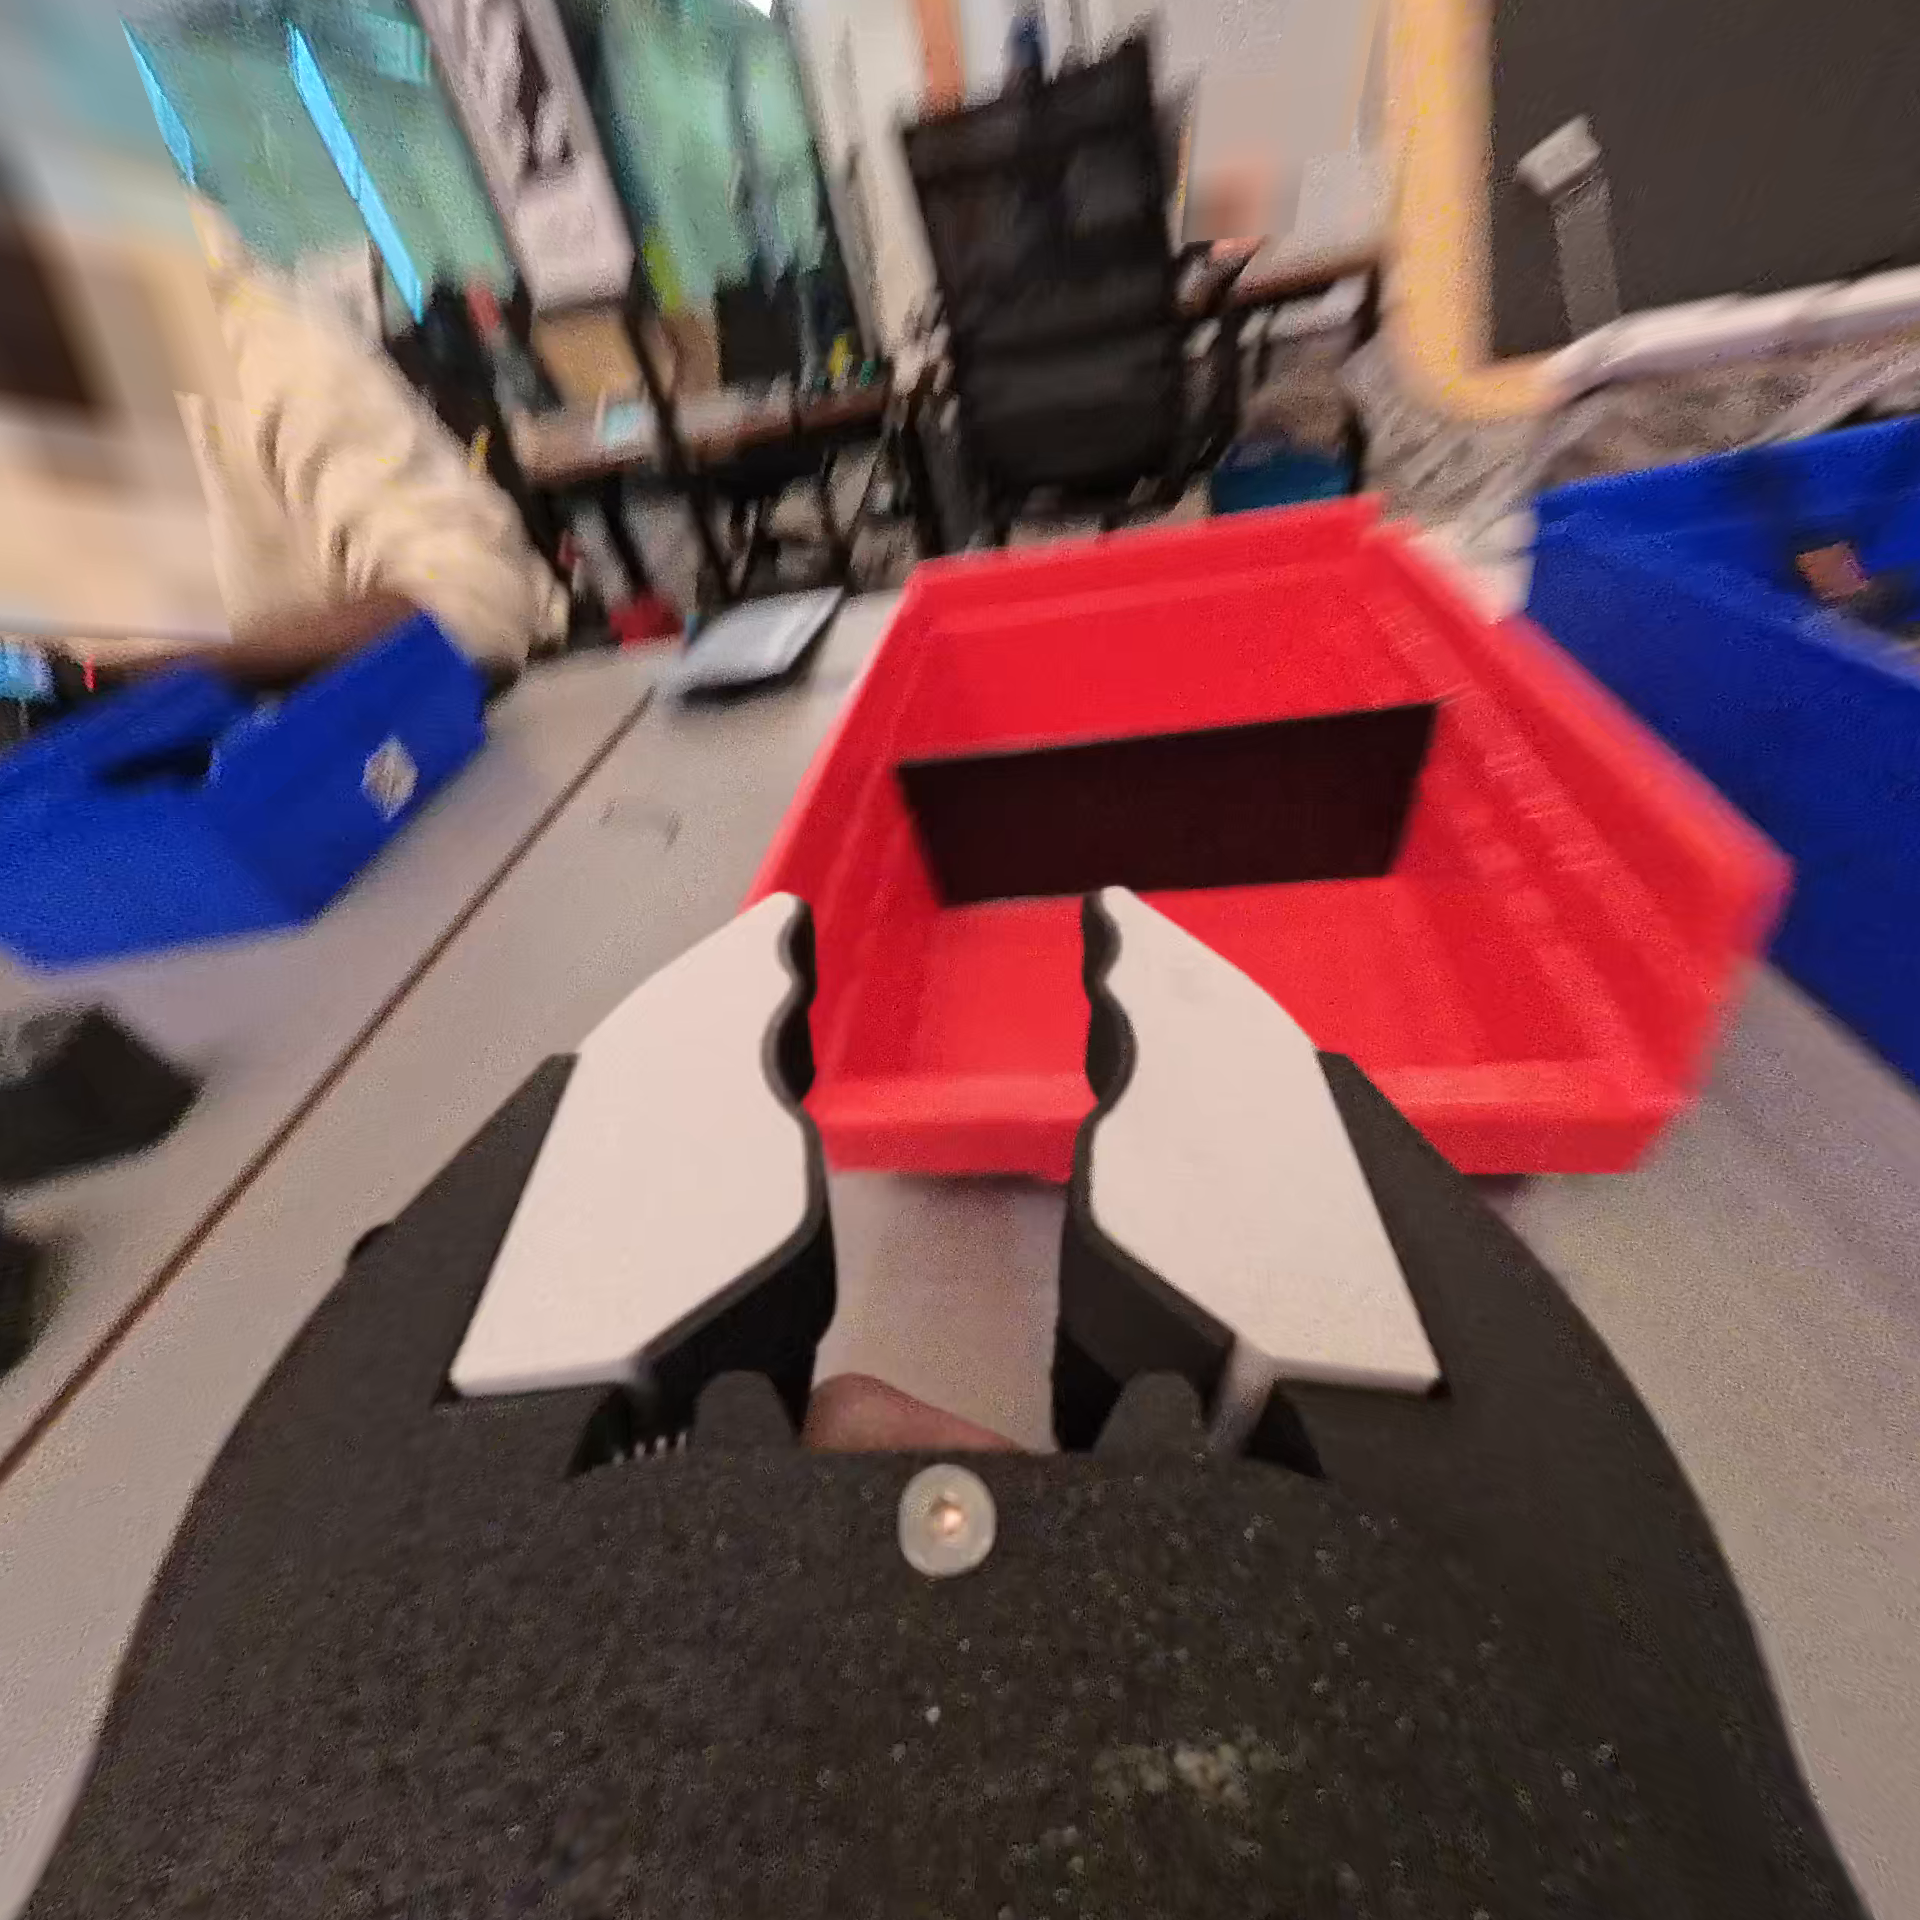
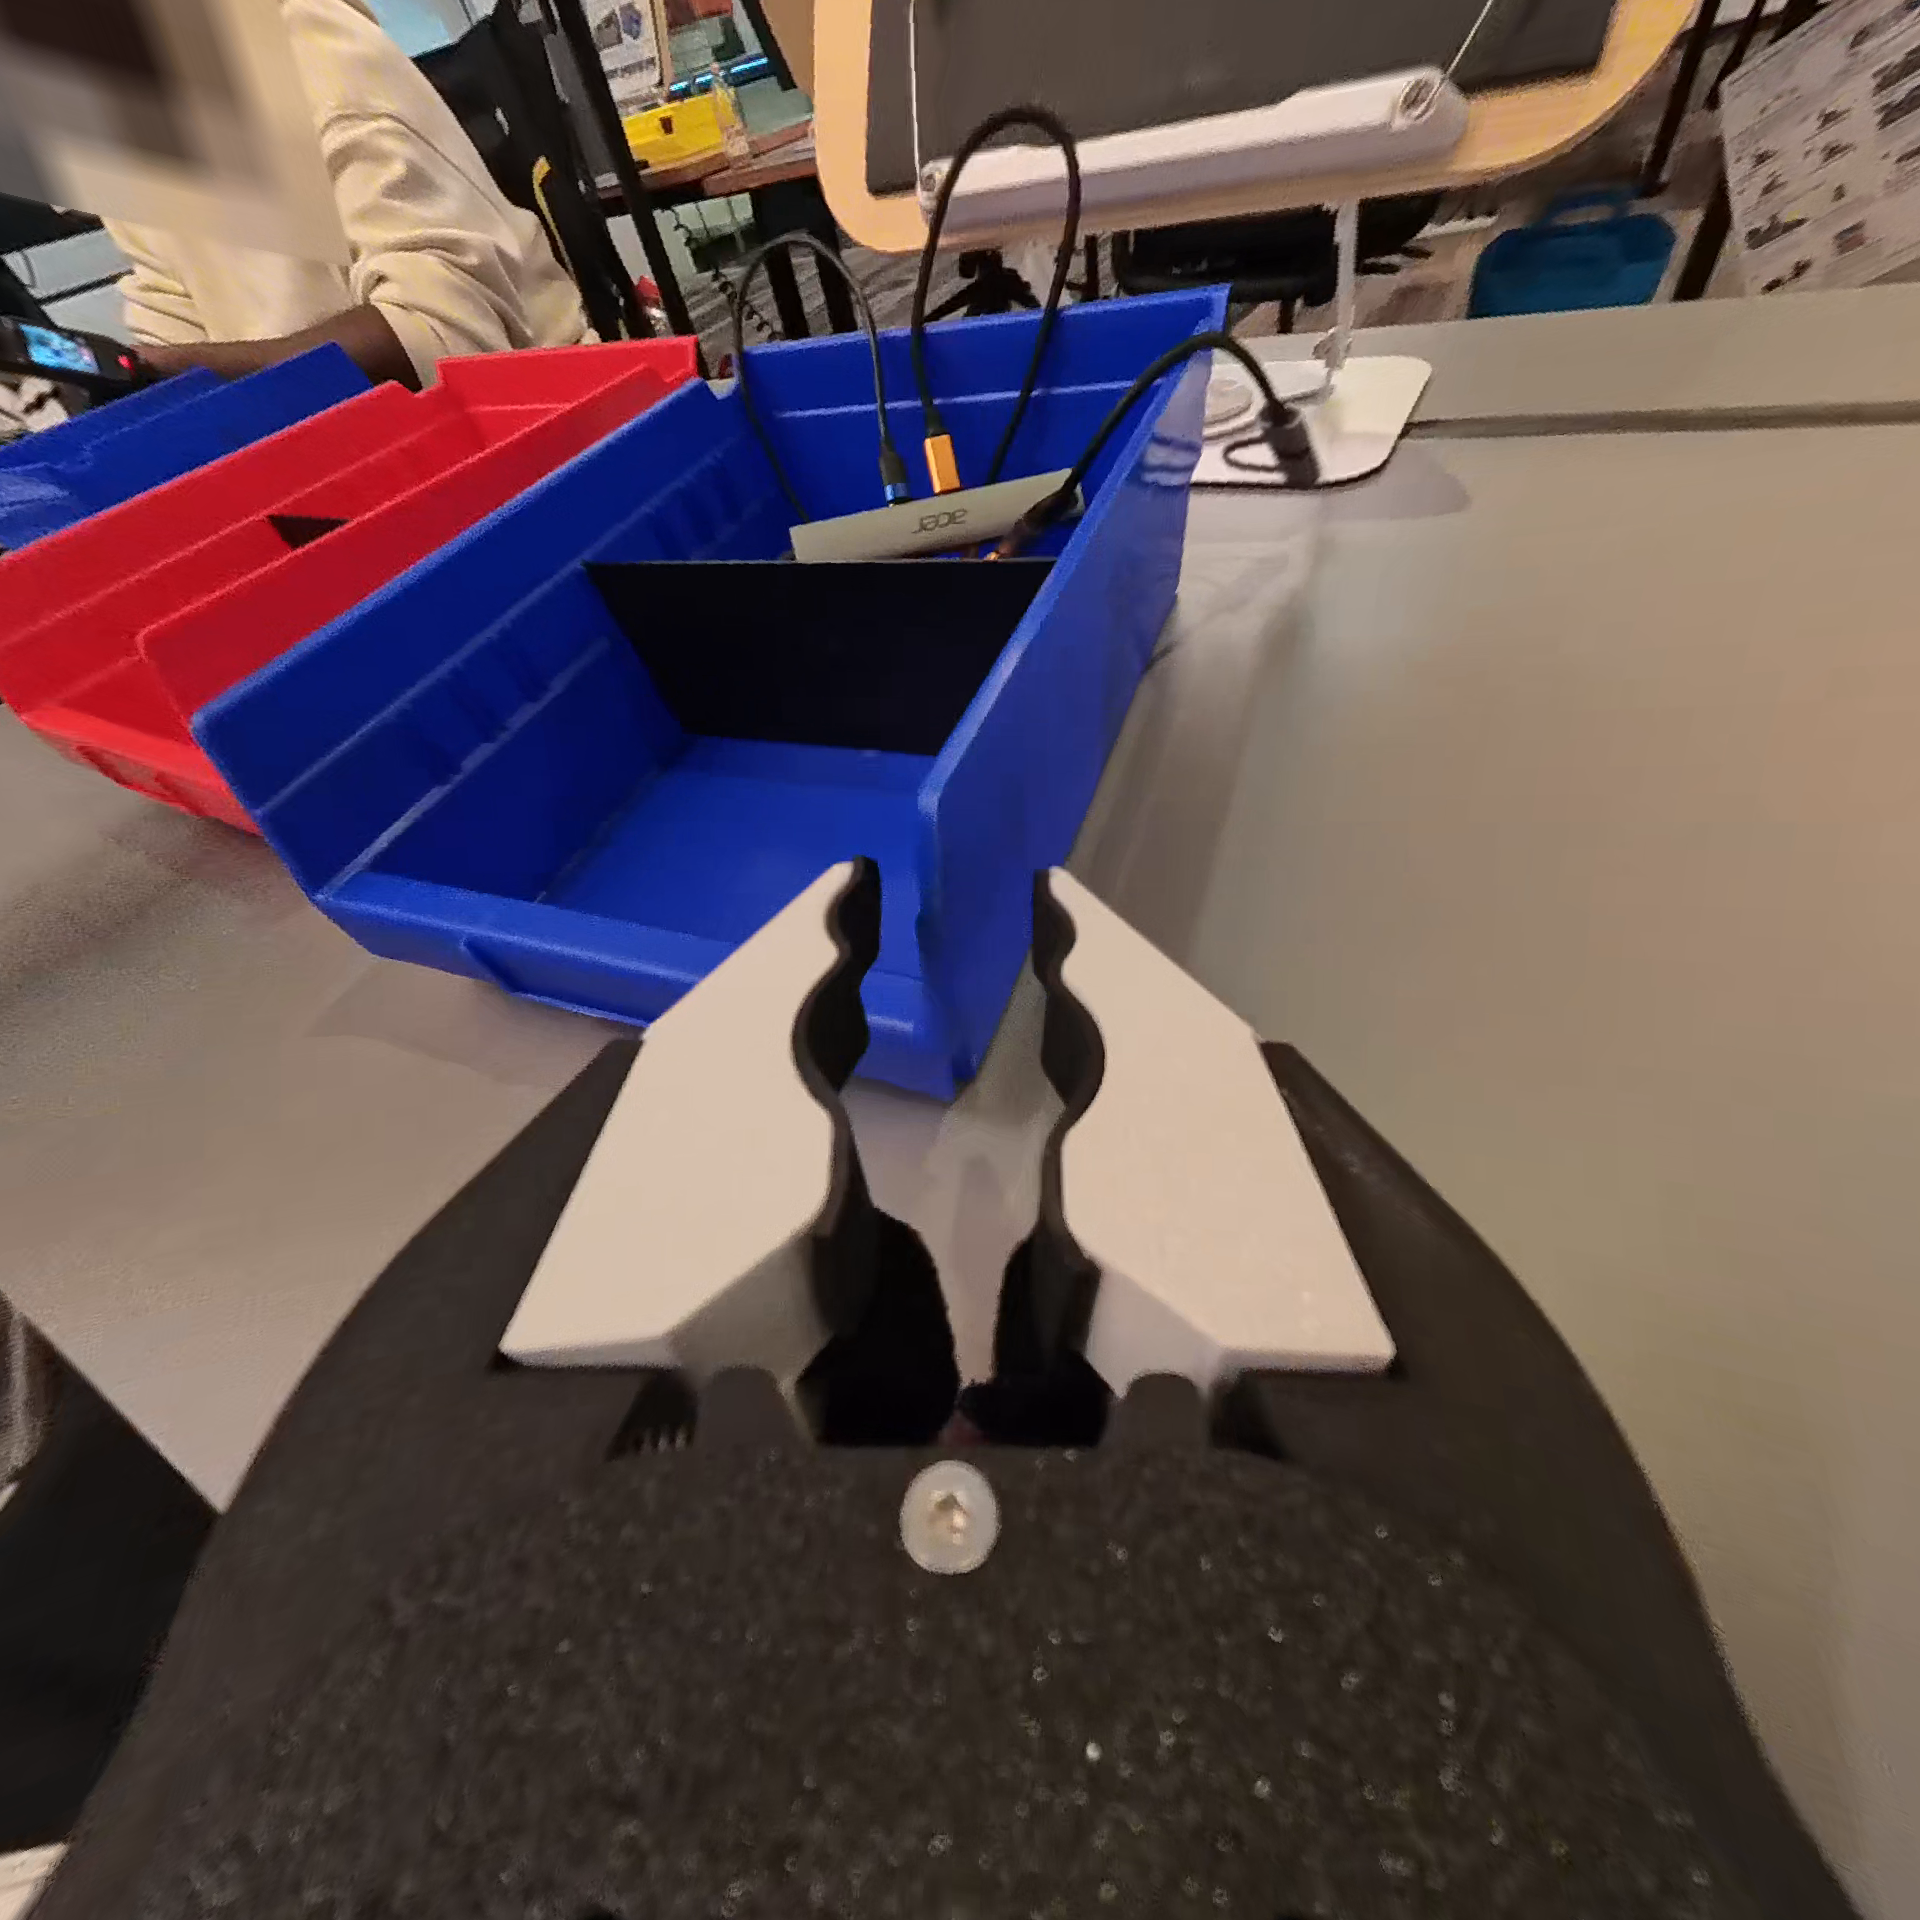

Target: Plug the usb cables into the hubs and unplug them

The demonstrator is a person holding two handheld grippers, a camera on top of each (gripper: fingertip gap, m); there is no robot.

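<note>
My left hand-held gripper [image 1: 945,914] is open wide and holds nothing. It hangs just over the near edge of the red plastic bin [image 1: 1621,935] with a black divider wall [image 1: 1164,800].

My right hand-held gripper [image 2: 956,883] is open a bit less, also holding nothing, right by the near corner of the blue plastic bin [image 2: 1070,727]. Black cables [image 2: 935,312] sit in its far part.

Both bins rest on the grey worktop [image 2: 1558,831].

On the grey bench [image 2: 1558,727] I see a blue bin [image 2: 1070,665] with a black divider [image 2: 821,655]; behind the divider lie a grey device [image 2: 925,525] and black cables [image 2: 997,260]. A red bin [image 1: 1558,935] stands beside it.
</note>
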